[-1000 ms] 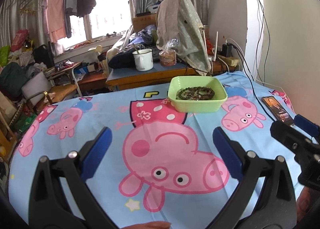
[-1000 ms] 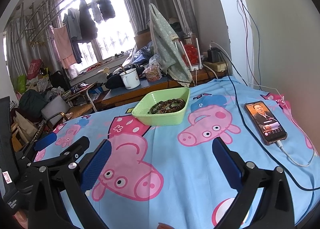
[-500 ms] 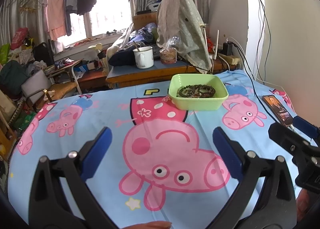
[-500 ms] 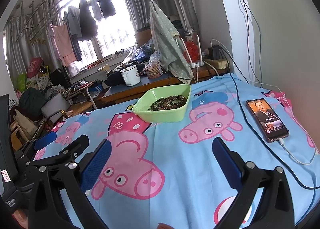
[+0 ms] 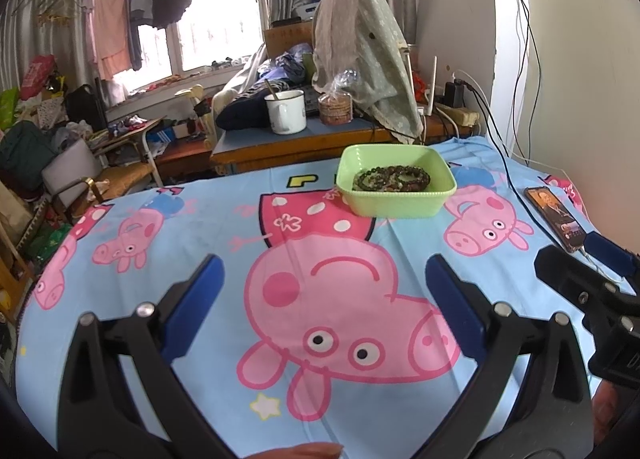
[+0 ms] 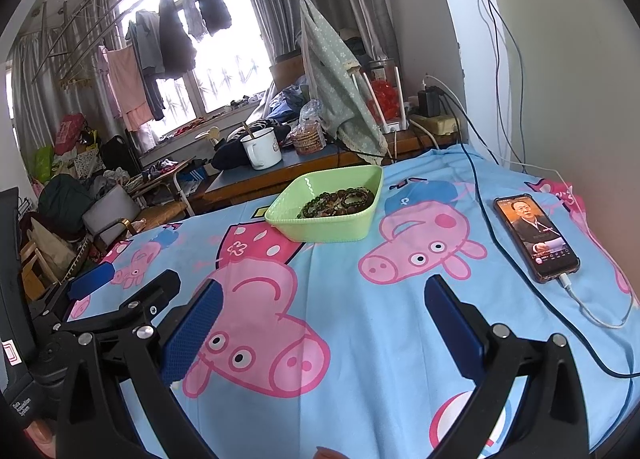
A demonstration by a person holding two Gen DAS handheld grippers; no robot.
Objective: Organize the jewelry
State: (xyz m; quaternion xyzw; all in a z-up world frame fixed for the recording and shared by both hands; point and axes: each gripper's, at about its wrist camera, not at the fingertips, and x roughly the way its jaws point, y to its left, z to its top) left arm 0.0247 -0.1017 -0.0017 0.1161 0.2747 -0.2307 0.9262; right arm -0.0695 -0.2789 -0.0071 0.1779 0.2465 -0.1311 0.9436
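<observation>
A light green plastic tray (image 5: 400, 207) stands at the far side of the blue Peppa Pig cloth; it also shows in the right wrist view (image 6: 336, 225). Several dark beaded bracelets (image 5: 390, 179) lie heaped inside it, seen too in the right wrist view (image 6: 340, 201). My left gripper (image 5: 324, 299) is open and empty, low over the cloth, well short of the tray. My right gripper (image 6: 320, 323) is open and empty, also near the cloth's front. The right gripper's side shows in the left wrist view (image 5: 592, 279); the left gripper's in the right wrist view (image 6: 120, 295).
A phone (image 6: 536, 239) with a lit screen lies at the right on the cloth, with a white charging cable (image 6: 600, 311) and a dark cable (image 6: 520, 263) beside it. Behind the cloth a desk holds a white mug (image 5: 286, 111), a jar and draped fabric (image 5: 364, 47).
Both grippers have drifted slightly; the tray sits a little higher and farther in both views. Both grippers stay open and empty.
</observation>
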